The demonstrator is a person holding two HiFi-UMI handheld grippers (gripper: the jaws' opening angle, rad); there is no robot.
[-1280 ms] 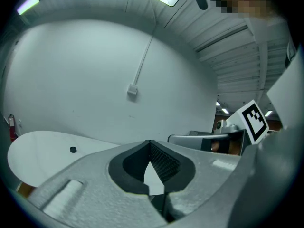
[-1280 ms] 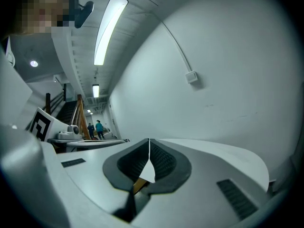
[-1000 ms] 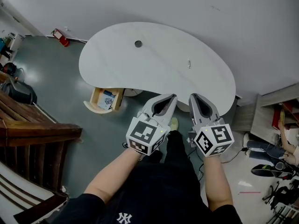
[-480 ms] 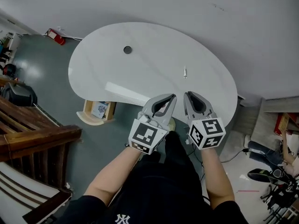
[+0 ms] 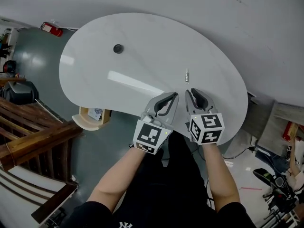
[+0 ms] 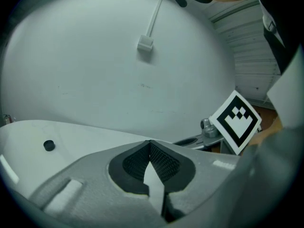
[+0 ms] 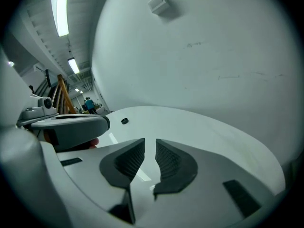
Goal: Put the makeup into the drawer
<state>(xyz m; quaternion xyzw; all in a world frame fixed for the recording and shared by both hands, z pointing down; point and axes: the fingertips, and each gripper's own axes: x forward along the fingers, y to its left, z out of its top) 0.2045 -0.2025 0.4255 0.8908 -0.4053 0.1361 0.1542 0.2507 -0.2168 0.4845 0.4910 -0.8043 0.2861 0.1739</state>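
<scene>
— While hanging over the near edge of the white surface point(image 5: 142, 37), gripping anything yet?

— Gripping nothing. Holding the left tool point(image 5: 174, 95) pinched together, pads meeting on air. Holding the right tool point(image 5: 191, 92) partly spread, having just been opening its jaws, with nothing between them.

— And locating the makeup point(image 5: 186, 75)?

— Finding it lying on the surface just ahead of the right tool, touching neither tool.

— Judging progress how?

— Reckoning it as barely beginning. Probably lining up for the pick, leaving the grasping, the carrying and the dropping into the drawer point(image 5: 91, 118) all undone.

— Struggling to make anything out?

— Struggling with plenty. Seeing only a wooden corner of that drawer poking out beneath the surface's left end, apparently standing open with something pale inside, and failing to confirm more. Failing to tell the makeup's kind beyond a slim stick at such small size, and missing it altogether in both tool views. Guessing at the black round thing point(image 5: 118, 48) farther back, cap or hole, without settling which.
</scene>
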